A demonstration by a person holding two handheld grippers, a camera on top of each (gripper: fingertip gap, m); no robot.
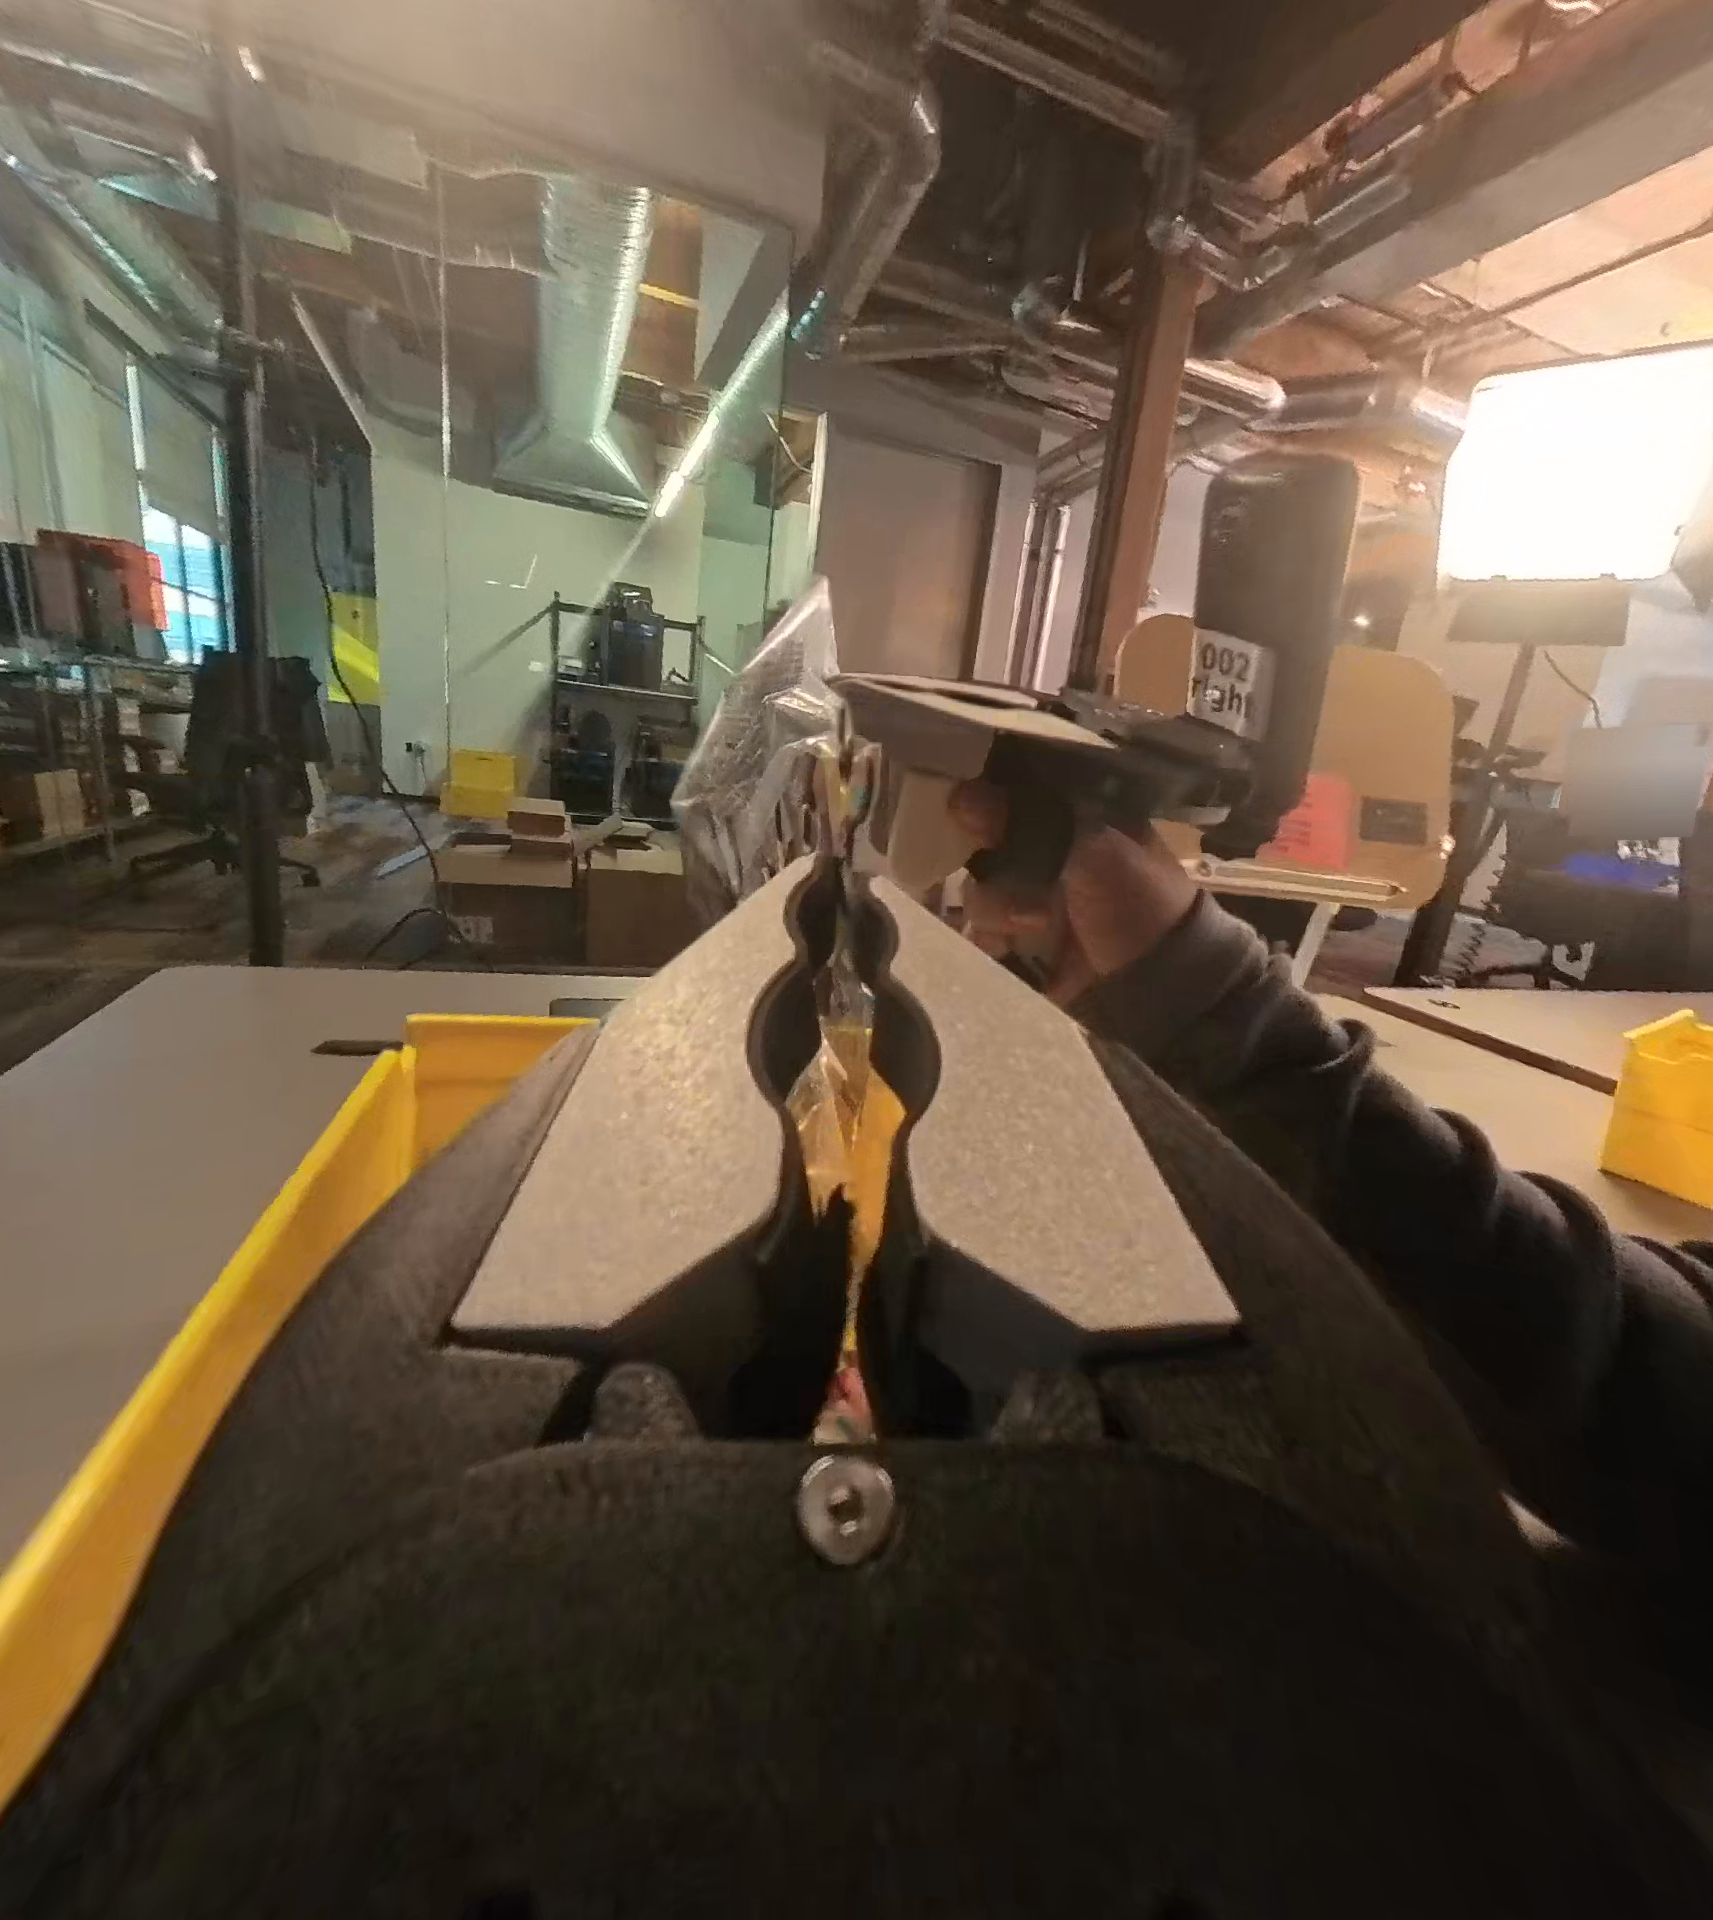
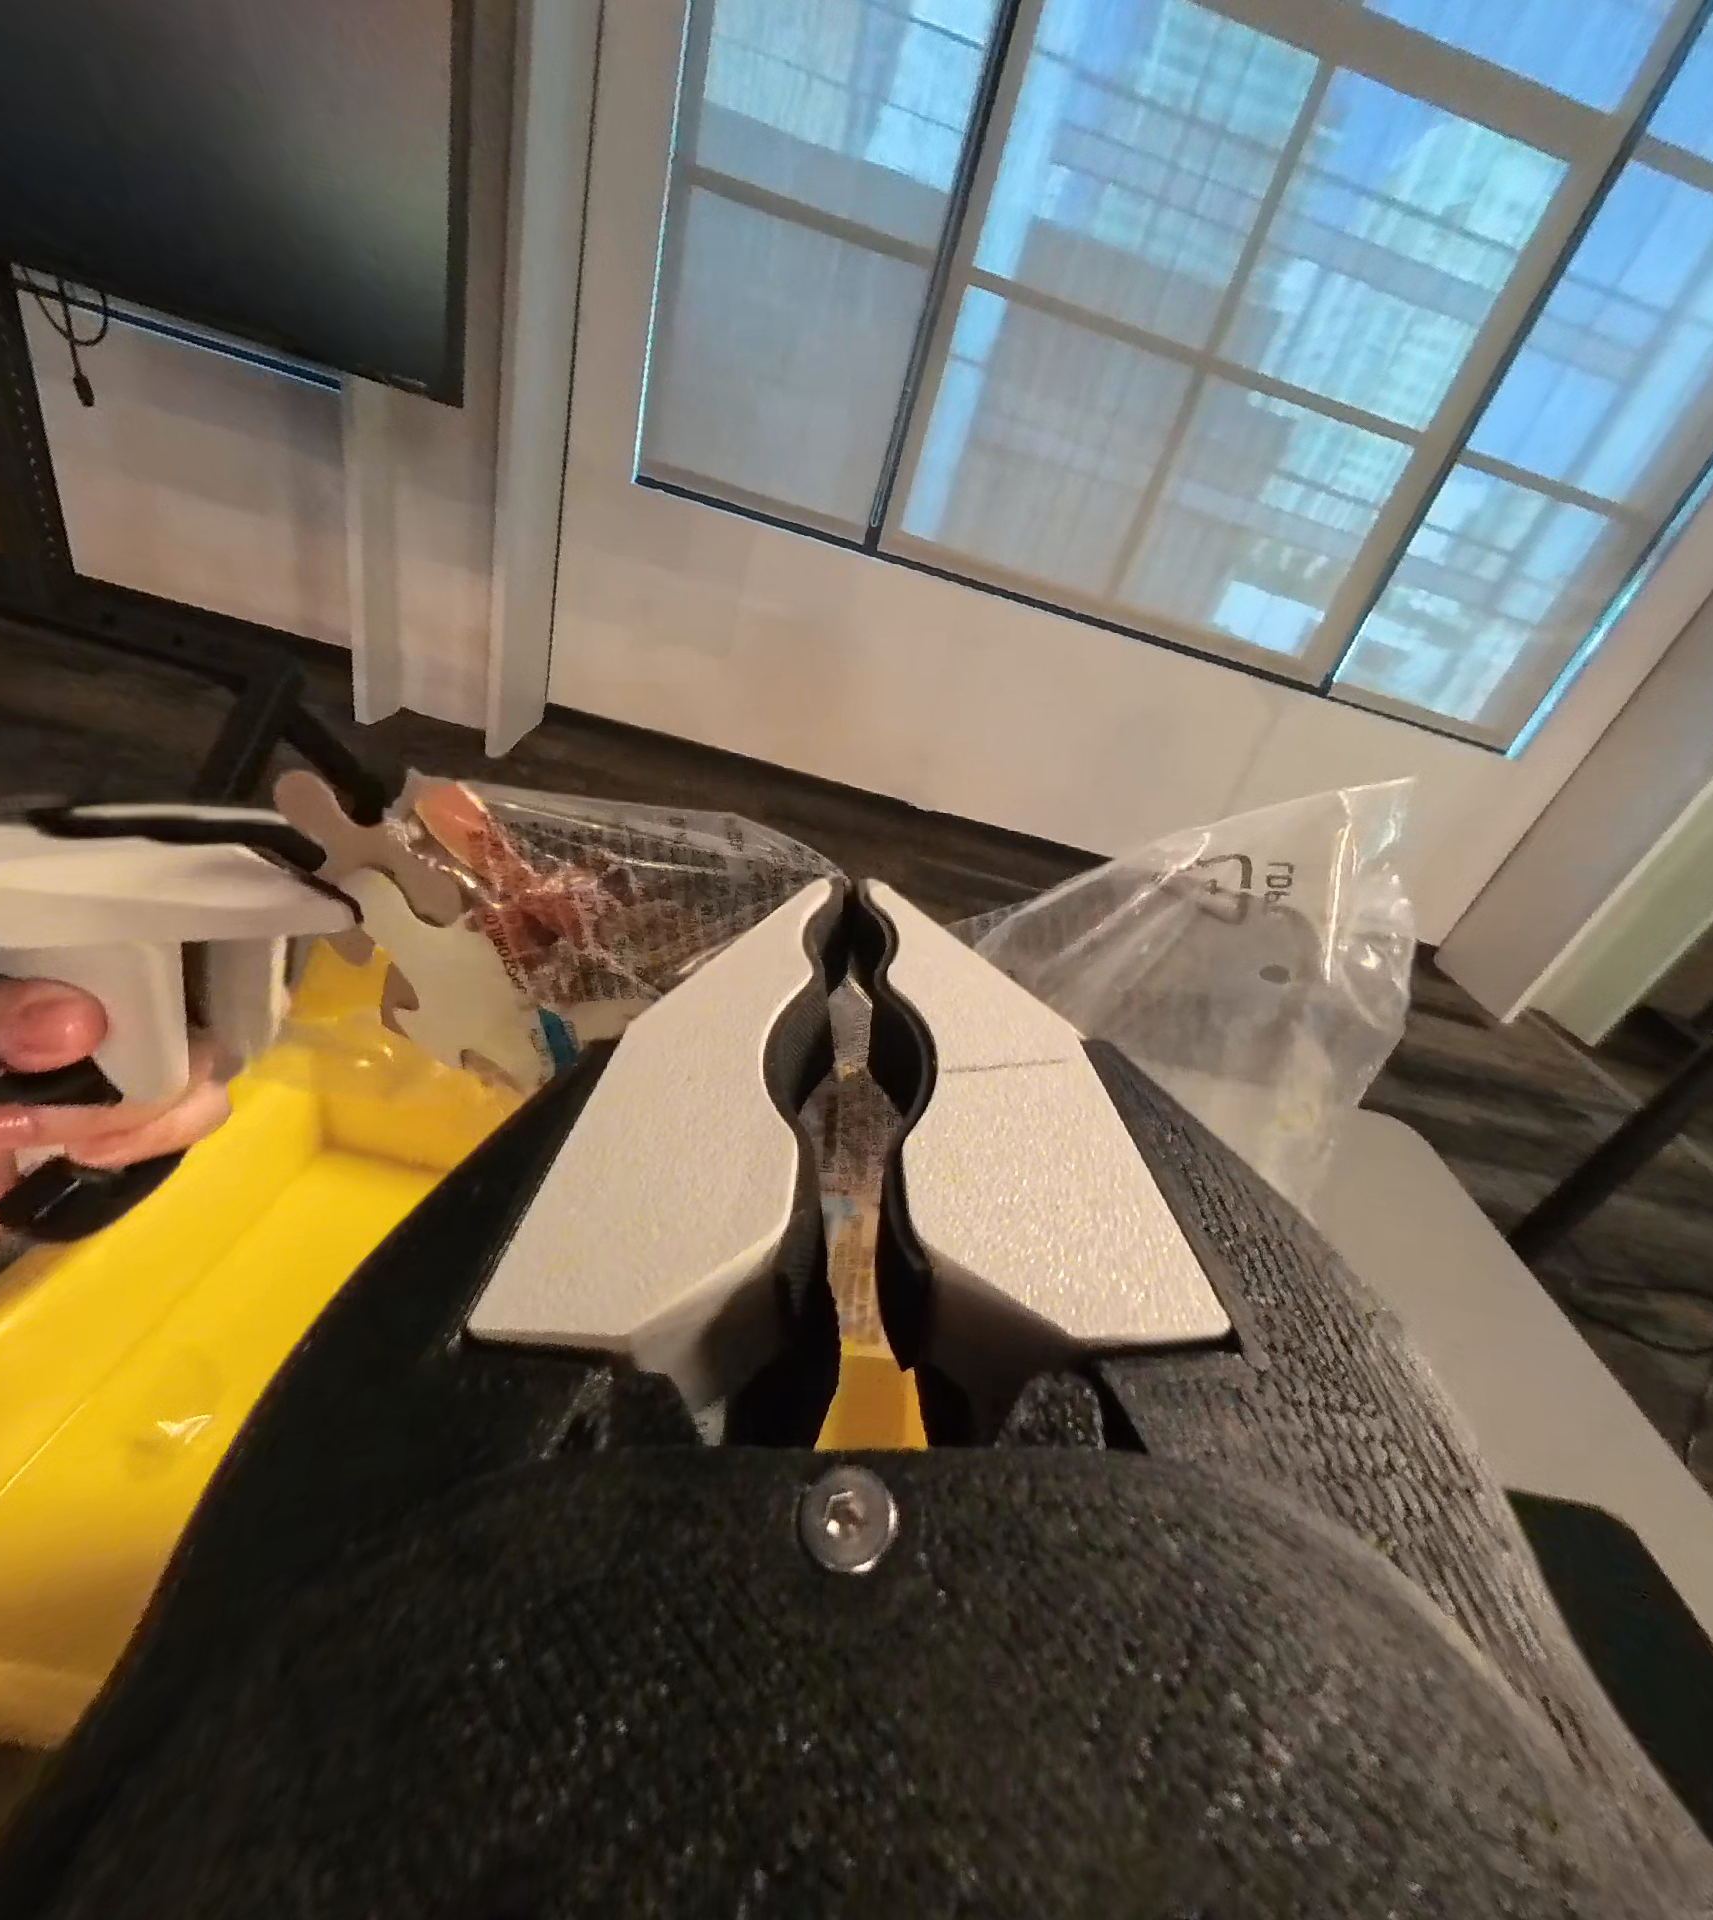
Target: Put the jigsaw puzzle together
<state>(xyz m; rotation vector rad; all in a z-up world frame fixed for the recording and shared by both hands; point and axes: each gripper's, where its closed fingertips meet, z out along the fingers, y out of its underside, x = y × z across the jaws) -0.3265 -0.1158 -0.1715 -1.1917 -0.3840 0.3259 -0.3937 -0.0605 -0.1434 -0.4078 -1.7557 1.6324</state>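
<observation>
— Above the yellow plastic bin (image 1: 353,1122) on the grey table (image 1: 156,1091), what surrounds you?
— My left gripper (image 1: 847,883) and right gripper (image 2: 850,896) are both clamped on one clear printed plastic bag (image 2: 623,894), stretched between them.
— Room?
— Bin wall close left; bag contents crumpled, unreadable.

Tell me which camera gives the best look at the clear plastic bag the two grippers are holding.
The right wrist view: the clear plastic bag spreads wide either side of the right gripper. The left wrist view shows only a crumpled strip between the left gripper and the right gripper.
</observation>
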